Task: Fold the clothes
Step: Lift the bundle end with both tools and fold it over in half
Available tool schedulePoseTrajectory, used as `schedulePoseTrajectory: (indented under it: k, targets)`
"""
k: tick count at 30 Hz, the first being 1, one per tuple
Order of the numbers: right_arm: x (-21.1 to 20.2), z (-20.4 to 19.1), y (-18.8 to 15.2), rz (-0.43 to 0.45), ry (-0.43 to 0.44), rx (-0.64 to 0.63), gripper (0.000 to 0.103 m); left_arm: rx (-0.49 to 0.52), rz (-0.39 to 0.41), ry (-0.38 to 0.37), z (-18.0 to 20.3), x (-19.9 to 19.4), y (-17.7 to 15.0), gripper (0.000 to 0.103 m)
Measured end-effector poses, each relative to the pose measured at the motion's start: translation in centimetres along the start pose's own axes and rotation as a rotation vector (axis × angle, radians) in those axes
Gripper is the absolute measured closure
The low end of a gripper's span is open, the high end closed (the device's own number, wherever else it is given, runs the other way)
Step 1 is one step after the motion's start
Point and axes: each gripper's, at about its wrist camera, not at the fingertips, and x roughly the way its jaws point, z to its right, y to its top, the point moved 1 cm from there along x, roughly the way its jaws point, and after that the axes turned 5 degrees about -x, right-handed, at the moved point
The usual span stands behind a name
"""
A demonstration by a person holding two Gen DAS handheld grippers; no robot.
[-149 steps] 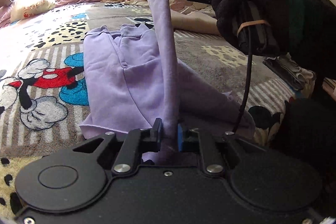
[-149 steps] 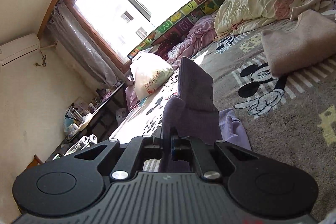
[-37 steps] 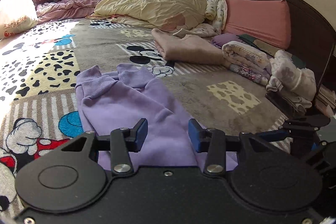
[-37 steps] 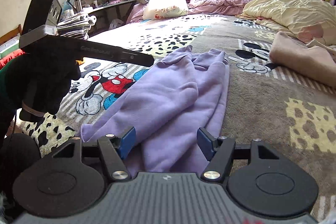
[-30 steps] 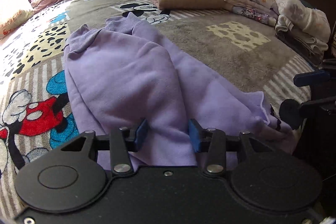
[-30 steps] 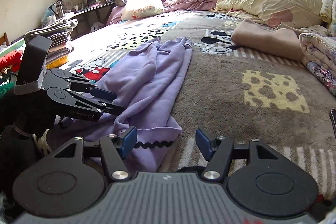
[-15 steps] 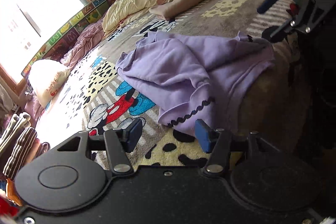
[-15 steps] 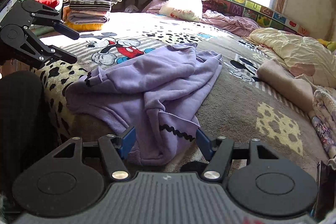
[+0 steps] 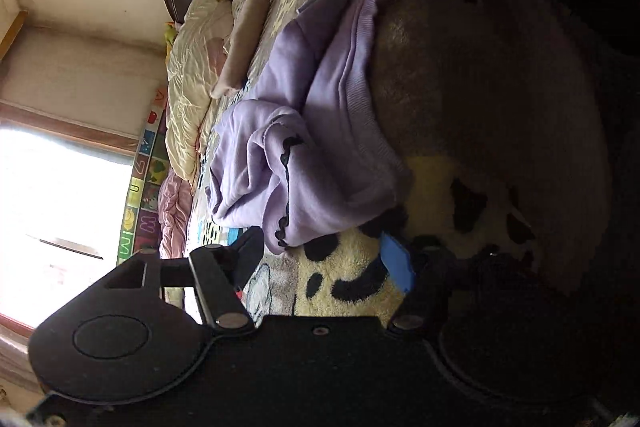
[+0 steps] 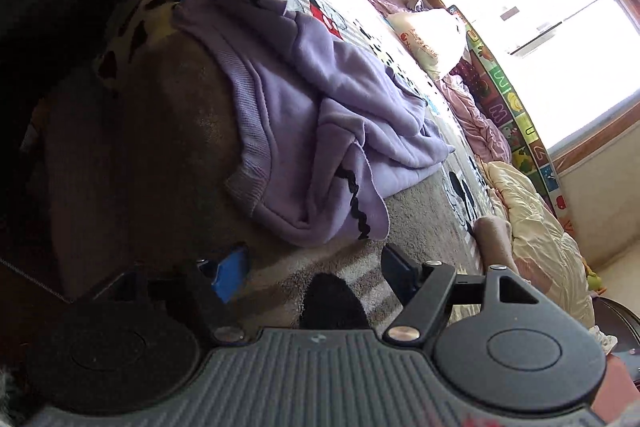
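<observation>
Draping bed edge: rumpled fleecy purple garment [image 9: 320, 131], grippers spread

Both wrist views, rolled sideways, look from opposite bed-edge ends and share the purple garment [image 9: 320, 131] [image 10: 320, 115].

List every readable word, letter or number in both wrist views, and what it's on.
"W", "M", "U", "Z": single-letter tiles on the alphabet mat below the window, seen sideways.
Other tiles on that mat: too small or blurred to read.
Red print on the white bag: too blurred to read.
Purple sweatshirt: no text visible.
</observation>
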Motion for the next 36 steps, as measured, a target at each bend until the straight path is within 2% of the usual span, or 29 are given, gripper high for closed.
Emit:
schedulePoseTrajectory:
  k: [6,8,12,18,22,24,26,28,31,33,34,36]
  targets:
    - [-0.4,0.0,0.3,0.106,-0.08,-0.003,0.031,0.01,0.087,0.077,-0.9,0.6,0.6,0.031]
    - [-0.3,0.3,0.0,0.122,-0.098,0.01,0.03,0.06,0.104,0.064,-0.3,1.0,0.2,0.032]
    - [-0.1,0.3,-0.8,0.12,-0.089,-0.027,0.03,0.171,0.164,0.109,0.2,1.2,-1.0,0.032]
    - [0.5,0.3,-0.8,0.151,-0.104,-0.096,0.03,0.343,0.247,0.049,-1.3,2.5,-0.4,0.026]
    - [0.7,0.3,-0.2,0.194,-0.093,-0.205,0.03,0.42,0.311,0.038,-2.3,2.8,-0.4,0.025]
    - [0.8,0.2,-0.4,0.209,-0.07,-0.252,0.03,0.416,0.322,0.045,-2.4,2.6,-0.2,0.03]
    - [0.5,0.2,-0.8,0.221,-0.041,-0.263,0.042,0.4,0.322,0.048,-2.1,2.2,-0.4,0.048]
    - [0.1,0.1,-1.2,0.221,-0.032,-0.246,0.047,0.377,0.306,0.048,-1.1,1.9,-0.7,0.059]
    - [0.0,0.2,-1.6,0.226,-0.014,-0.195,0.055,0.332,0.268,0.034,-0.2,2.1,-0.5,0.068]
    - [0.1,0.7,-1.3,0.229,0.007,-0.154,0.062,0.252,0.241,0.028,-0.8,2.0,0.4,0.074]
    - [0.1,1.5,-1.1,0.232,0.019,-0.131,0.073,0.194,0.228,0.026,-1.6,1.9,1.0,0.075]
    - [-0.2,3.6,-0.7,0.241,0.04,-0.083,0.077,0.058,0.204,0.012,-3.8,1.5,1.8,0.076]
